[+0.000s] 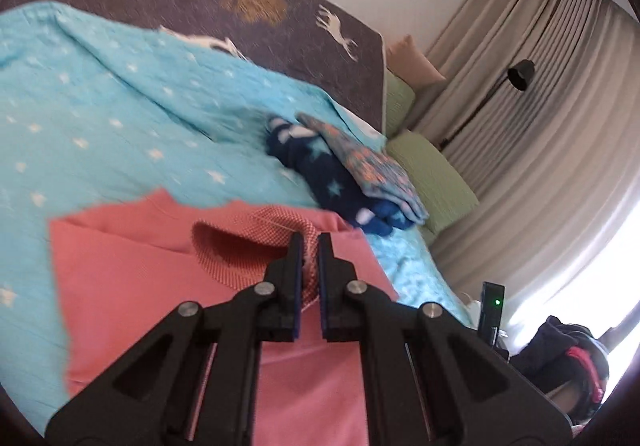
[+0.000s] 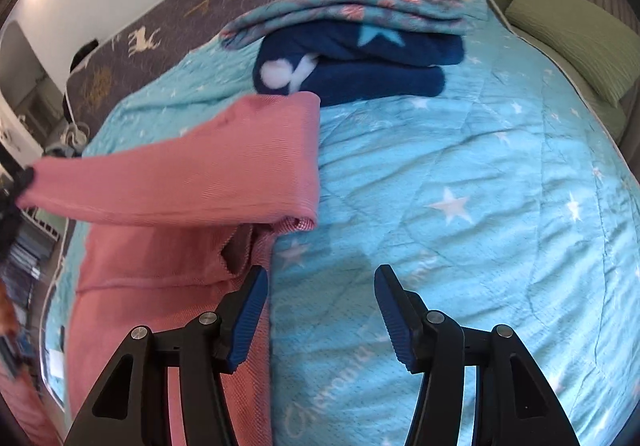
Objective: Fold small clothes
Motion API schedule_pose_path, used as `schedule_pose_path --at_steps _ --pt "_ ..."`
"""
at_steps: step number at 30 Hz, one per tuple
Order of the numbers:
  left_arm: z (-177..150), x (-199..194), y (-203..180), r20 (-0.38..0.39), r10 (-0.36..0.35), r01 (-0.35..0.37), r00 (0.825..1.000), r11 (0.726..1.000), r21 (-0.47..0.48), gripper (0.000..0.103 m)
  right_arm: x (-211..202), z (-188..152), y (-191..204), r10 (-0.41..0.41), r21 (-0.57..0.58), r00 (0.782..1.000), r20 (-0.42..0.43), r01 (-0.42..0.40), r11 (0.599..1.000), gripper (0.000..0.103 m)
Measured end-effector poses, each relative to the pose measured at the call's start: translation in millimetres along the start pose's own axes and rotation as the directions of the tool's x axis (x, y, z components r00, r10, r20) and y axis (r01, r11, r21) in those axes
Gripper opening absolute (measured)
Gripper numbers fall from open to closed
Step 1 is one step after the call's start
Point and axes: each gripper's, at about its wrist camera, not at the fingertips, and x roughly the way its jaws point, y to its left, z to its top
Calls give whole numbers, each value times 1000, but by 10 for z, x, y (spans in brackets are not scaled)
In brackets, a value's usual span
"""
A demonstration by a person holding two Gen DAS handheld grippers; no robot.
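- The pink top lies on the star-print turquoise quilt, its neckline toward the folded navy star fleece.
- Only the right wrist view shows one sleeve lifted, stretched crosswise above the body.
- The left gripper pinches the ribbed collar, fingers nearly together.
- The right gripper hovers over bare quilt beside the top, fingers wide, holding nothing.

The garment lies on the quilt, its sleeve folded across its upper part. Beyond the garment, farther up the quilt, sits a stack of folded clothes. Right of the quilt lie pillows.
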Motion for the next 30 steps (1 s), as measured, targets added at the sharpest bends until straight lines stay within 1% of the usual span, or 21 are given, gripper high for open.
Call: schedule_pose_path --at_steps 3,5,9,11,15,18,20,21,22,23,24,27,29,30 --pt "40 -172 120 28 53 -53 998 998 18 8 68 22 138 1 -47 1000 -14 -2 999 57" --pt "45 -183 193 37 80 -81 996 996 20 8 111 39 233 -5 -83 1000 -18 4 997 57" --pt "17 -295 449 40 136 -137 990 991 5 8 147 51 398 -16 -142 1000 -25 12 990 57" --pt "-23 -325 552 36 150 -150 988 989 -8 8 149 46 449 -15 -160 1000 -24 11 987 57" --pt "-206 -293 757 9 143 -143 990 989 -31 8 118 48 491 -3 -168 1000 -25 -1 986 57" --pt "-416 -179 890 -50 175 -177 983 984 -23 10 59 81 497 31 -154 999 -14 -33 987 57" --pt "-512 -127 977 -76 197 -200 977 979 -33 18 45 115 520 31 -156 1000 -2 -31 987 58" --pt "-574 -103 1055 -91 213 -218 973 974 -53 33 53 127 530 22 -162 1000 -1 -22 987 58" --pt "-596 -101 1091 -93 222 -229 971 971 -69 50 70 136 549 11 -172 1000 -3 -11 985 58" --pt "-623 -119 1151 -88 236 -244 968 965 -99 56 93 142 562 3 -181 1000 -8 -5 984 58" --pt "-646 -162 1215 -72 247 -255 966 958 -134 58 121 143 573 -6 -188 1000 -15 3 982 58" --pt "-648 -300 1348 -40 234 -237 972 949 -208 59 189 127 580 -37 -202 999 -30 30 979 58" --pt "-626 -337 1410 -21 232 -230 973 945 -234 59 202 130 552 -40 -195 999 -33 33 980 58" --pt "-599 -322 1438 -24 238 -237 971 940 -244 59 197 139 534 -34 -184 999 -32 28 982 58"
